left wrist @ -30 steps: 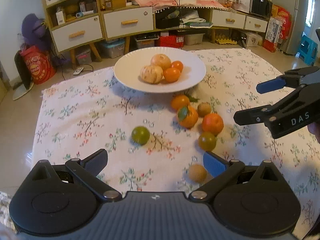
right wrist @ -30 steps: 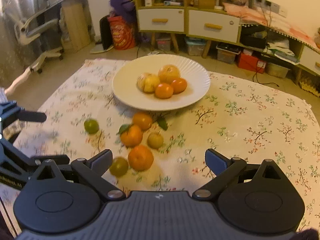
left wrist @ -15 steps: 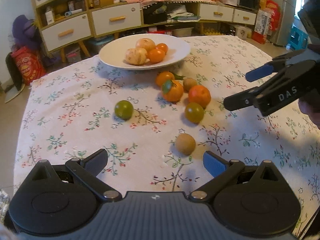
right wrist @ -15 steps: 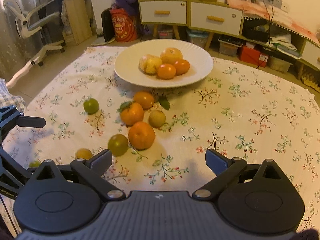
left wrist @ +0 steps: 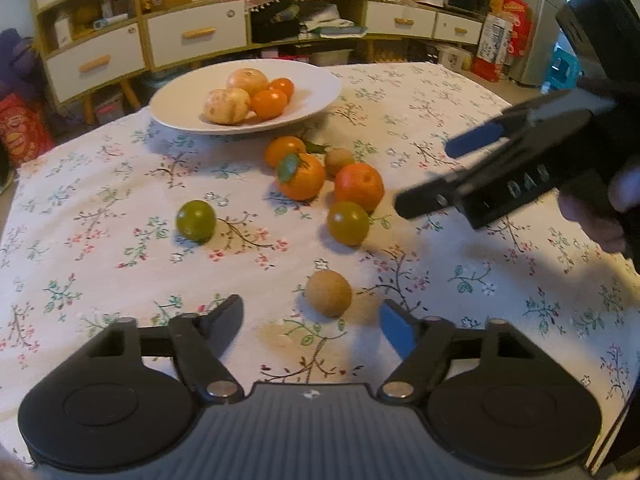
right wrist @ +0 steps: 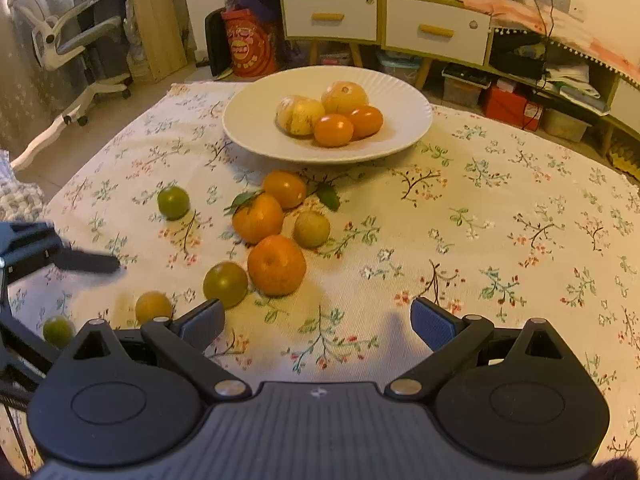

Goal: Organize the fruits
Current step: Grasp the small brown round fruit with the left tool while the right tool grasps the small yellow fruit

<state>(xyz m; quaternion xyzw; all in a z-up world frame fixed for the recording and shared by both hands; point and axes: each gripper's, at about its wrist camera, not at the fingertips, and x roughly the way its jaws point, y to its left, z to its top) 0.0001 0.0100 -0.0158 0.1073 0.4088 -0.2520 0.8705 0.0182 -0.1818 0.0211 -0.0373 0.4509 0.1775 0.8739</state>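
The table [left wrist: 460,92], covered by a floral cloth, carries a wide white ribbed plate [right wrist: 404,92] holding four fruits. Near the plate's front rim lie loose oranges and green fruits. Farthest from the plate lies a small round tan-brown fruit [left wrist: 329,293], just ahead of the left tool [left wrist: 312,320], whose jaws are closing with the fruit not yet between them. The right tool [right wrist: 318,320] stands apart, empty. The fruit is probably light, firm and prone to rolling; grip across its widest middle.
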